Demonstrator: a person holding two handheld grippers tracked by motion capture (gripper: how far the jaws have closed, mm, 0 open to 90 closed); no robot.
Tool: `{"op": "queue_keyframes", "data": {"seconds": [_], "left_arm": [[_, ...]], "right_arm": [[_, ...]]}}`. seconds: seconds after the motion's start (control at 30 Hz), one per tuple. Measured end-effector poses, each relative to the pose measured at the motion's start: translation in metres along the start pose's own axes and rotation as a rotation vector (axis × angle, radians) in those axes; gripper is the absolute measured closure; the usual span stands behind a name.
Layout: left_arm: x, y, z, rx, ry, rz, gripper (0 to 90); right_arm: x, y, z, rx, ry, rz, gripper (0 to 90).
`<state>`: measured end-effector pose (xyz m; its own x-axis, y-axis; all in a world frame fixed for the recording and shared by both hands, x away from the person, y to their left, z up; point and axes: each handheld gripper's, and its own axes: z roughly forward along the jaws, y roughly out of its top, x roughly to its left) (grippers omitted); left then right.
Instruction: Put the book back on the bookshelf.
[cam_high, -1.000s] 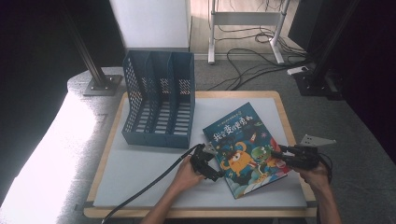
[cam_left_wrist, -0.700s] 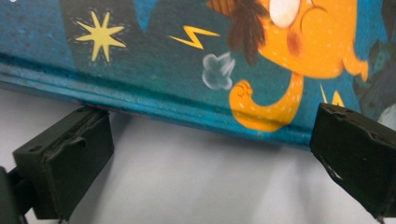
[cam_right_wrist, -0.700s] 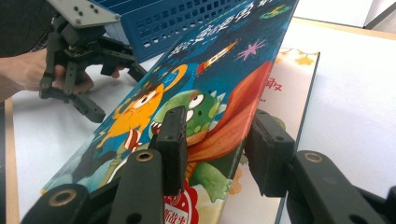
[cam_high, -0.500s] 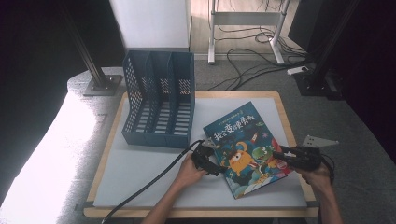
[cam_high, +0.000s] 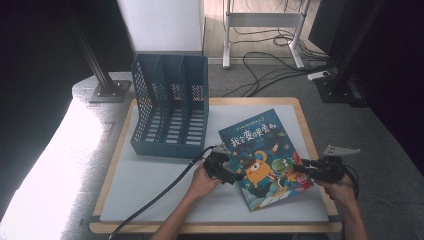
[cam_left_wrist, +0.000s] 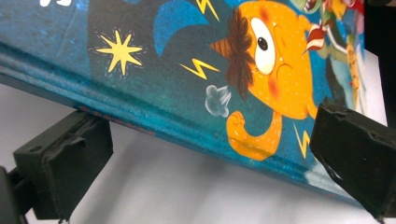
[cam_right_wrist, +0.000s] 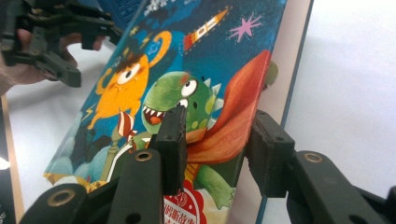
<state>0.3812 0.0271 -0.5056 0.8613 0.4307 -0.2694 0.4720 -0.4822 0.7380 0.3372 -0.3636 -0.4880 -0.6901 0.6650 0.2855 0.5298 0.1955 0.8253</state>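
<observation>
Picture book (cam_high: 263, 157) lies cover up on the right part of the white table (cam_high: 150, 182), its long axis slanting from the near right corner toward the blue file rack (cam_high: 170, 107), title end farthest from me. My right gripper (cam_high: 303, 170) straddles its right edge, one jaw over the cover and one beyond the edge, though I cannot tell whether the pads press. My left gripper (cam_high: 231, 176) stands open at the spine side, one jaw below the slightly lifted edge and the other over the cover.
</observation>
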Motion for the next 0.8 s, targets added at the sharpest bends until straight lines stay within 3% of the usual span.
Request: {"op": "queue_keyframes", "data": {"seconds": [0.17, 0.33, 0.4, 0.47, 0.5, 0.57, 0.63, 0.8], "left_arm": [[0.0, 0.005, -0.008, 0.0, -0.024, -0.01, 0.0], [-0.006, 0.012, -0.018, -0.04, -0.051, -0.024, 0.0], [-0.01, 0.015, -0.025, -0.048, -0.028, 0.004, 1.5], [-0.016, 0.018, -0.032, -0.036, 0.062, 0.056, 9.4], [-0.018, 0.019, -0.033, -0.035, 0.084, 0.068, 15.7], [-0.02, 0.021, -0.038, -0.031, 0.123, 0.075, 19.3], [-0.02, 0.021, -0.04, -0.025, 0.169, 0.08, 29.4], [-0.019, 0.022, -0.043, -0.025, 0.154, 0.063, 37.5]], "right_arm": [[-0.001, 0.001, 0.009, 0.017, -0.003, 0.014, 58.9], [0.002, 0.003, 0.02, 0.045, -0.037, 0.011, 56.6], [0.003, 0.003, 0.025, 0.067, -0.064, 0.0, 55.7], [0.004, 0.004, 0.029, 0.076, -0.073, -0.005, 55.3], [0.004, 0.004, 0.03, 0.076, -0.076, -0.006, 55.1], [0.004, 0.004, 0.032, 0.072, -0.072, -0.005, 55.0], [0.005, 0.005, 0.033, 0.071, -0.071, 0.0, 54.8], [0.006, 0.005, 0.035, 0.074, -0.081, -0.01, 54.1]]}}
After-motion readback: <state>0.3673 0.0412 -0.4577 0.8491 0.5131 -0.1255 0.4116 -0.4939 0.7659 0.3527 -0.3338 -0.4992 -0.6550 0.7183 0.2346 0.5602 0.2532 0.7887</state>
